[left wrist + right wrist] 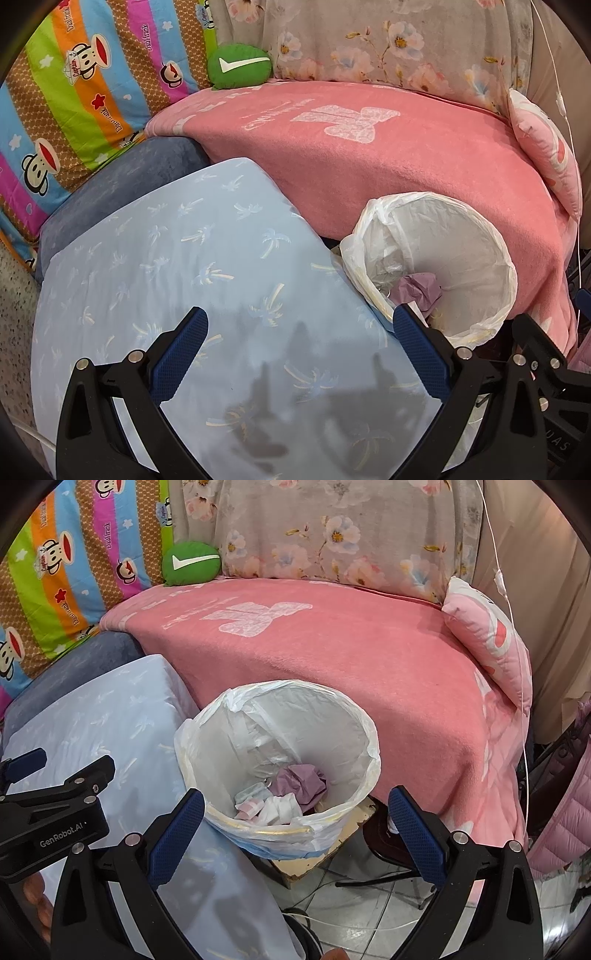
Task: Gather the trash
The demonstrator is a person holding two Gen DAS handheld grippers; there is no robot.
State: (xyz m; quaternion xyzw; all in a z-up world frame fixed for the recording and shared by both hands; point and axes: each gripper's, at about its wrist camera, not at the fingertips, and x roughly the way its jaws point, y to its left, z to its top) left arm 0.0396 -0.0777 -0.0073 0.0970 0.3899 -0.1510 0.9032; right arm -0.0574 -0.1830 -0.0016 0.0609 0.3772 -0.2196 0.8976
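Observation:
A small bin lined with a white plastic bag (364, 738) stands between the pink-covered sofa and a light blue cushion. Inside lie a crumpled purple paper (301, 781) and white and pink wrappers (273, 806). My right gripper (295, 812) is open and empty, hovering just above the bin's near rim. My left gripper (301, 332) is open and empty over the light blue cushion (166, 277), left of the bin (476, 236). The purple paper also shows in the left wrist view (417, 290).
A pink blanket (332, 657) covers the sofa seat, with a green round cushion (190, 563) and a pink pillow (487, 642) on it. A striped cartoon quilt (74, 92) lies at the left. A tiled floor with cables (369, 904) and a pink jacket (565, 812) are at the right.

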